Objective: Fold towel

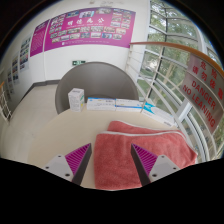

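A pink towel point(135, 150) lies flat on the white table point(70, 128), folded into a rough rectangle that reaches beyond my fingers to the right. My gripper point(112, 162) hovers over its near part. The two fingers stand wide apart, the left pad point(79, 160) at the towel's left edge and the right pad point(149, 160) over the towel. The towel lies on the table between them, not pinched.
Several flat white and blue boxes point(100, 102) sit at the table's far edge. A grey round chair back point(95, 75) stands behind them. A glass wall with red lettering point(195, 85) runs along the right. Posters point(85, 28) hang on the far wall.
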The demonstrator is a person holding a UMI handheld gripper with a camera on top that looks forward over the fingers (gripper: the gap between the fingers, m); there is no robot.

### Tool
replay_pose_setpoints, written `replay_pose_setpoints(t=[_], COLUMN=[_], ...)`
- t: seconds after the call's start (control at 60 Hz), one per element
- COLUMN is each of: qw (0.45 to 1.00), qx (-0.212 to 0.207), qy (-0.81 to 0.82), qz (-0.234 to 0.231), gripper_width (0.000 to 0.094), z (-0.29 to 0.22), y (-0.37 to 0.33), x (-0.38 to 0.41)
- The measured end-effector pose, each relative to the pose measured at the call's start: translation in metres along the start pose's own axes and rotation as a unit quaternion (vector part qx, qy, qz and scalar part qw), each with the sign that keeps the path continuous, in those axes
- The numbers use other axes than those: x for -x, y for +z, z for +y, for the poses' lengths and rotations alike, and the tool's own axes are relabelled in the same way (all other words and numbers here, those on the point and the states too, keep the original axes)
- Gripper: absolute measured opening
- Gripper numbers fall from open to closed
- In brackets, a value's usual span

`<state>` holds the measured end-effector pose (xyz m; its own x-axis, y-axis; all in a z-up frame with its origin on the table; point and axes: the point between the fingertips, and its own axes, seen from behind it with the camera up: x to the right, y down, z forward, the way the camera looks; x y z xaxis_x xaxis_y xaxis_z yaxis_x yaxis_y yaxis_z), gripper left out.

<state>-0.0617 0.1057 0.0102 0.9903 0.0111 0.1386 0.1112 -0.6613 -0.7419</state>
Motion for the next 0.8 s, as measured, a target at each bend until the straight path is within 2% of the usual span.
replay_pose_setpoints(t=[0.067, 0.117, 0.2, 0.233, 0.25, 0.367, 0.467, 0.583, 0.667, 0.733, 0.8], qw=[1.000, 0.999, 0.999, 0.999, 0.999, 0.998, 0.992, 0.969, 0.956, 0.954, 0.959], qx=[0.019, 0.022, 0.015, 0.015, 0.014, 0.030, 0.029, 0.010, -0.014, -0.023, -0.023], qy=[0.000, 0.000, -0.022, -0.031, -0.031, -0.006, 0.035, 0.093, 0.119, 0.134, 0.141], qz=[-0.010, -0.027, -0.029, -0.025, -0.019, -0.052, -0.122, -0.227, -0.269, -0.268, -0.245], gripper_width=[0.0709, 0.0587, 0.0277, 0.0112, 0.0067, 0.0054, 0.0049, 0.0048, 0.0050, 0.0049, 0.0051], z=[0.010, 0.012, 0.011, 0.011, 0.010, 0.012, -0.005, -0.045, -0.075, -0.088, -0.084], y=[0.019, 0.022, 0.025, 0.025, 0.025, 0.015, -0.015, -0.078, -0.114, -0.127, -0.109], x=[0.001, 0.003, 0.002, -0.004, -0.008, 0.004, 0.039, 0.079, 0.079, 0.064, 0.030])
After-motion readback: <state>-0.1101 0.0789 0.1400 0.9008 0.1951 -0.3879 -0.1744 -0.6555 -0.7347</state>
